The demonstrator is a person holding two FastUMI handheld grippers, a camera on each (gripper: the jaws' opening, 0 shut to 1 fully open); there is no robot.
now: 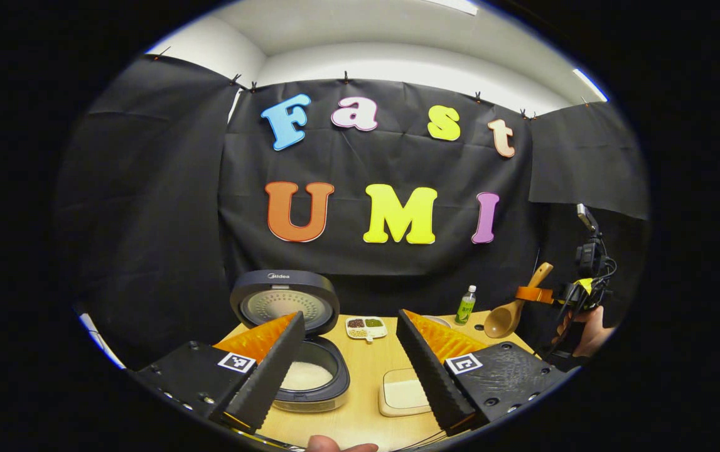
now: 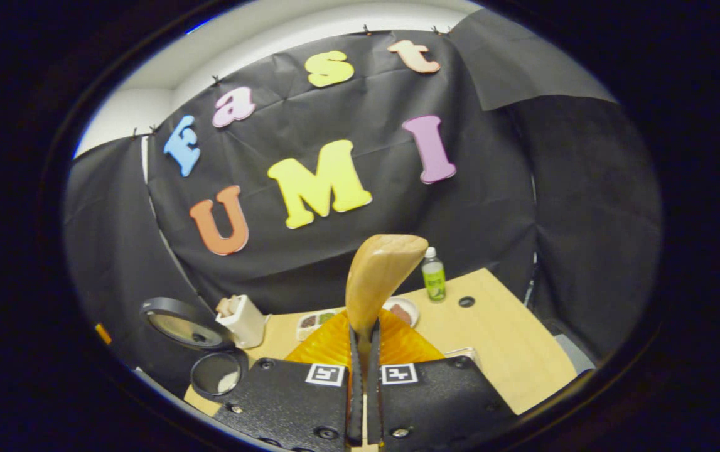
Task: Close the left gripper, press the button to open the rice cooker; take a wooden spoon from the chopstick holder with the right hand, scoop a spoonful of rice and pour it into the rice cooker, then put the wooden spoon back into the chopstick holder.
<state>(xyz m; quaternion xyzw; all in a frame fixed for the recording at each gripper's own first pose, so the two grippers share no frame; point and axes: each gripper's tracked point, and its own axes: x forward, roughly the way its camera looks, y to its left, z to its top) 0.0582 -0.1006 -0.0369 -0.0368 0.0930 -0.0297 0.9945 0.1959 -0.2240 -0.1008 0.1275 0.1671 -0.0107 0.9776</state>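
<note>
Between your right gripper [image 2: 364, 351] fingers sits the wooden spoon [image 2: 377, 279], clamped by its handle, bowl rising ahead and above the table [image 2: 510, 339]. It looks light, stiff and smooth, so it may pivot; grip mid-handle. Your left gripper [image 1: 350, 351] stands wide, holding nothing. Beyond it the rice cooker [image 1: 309, 376] lies open, lid up.
</note>
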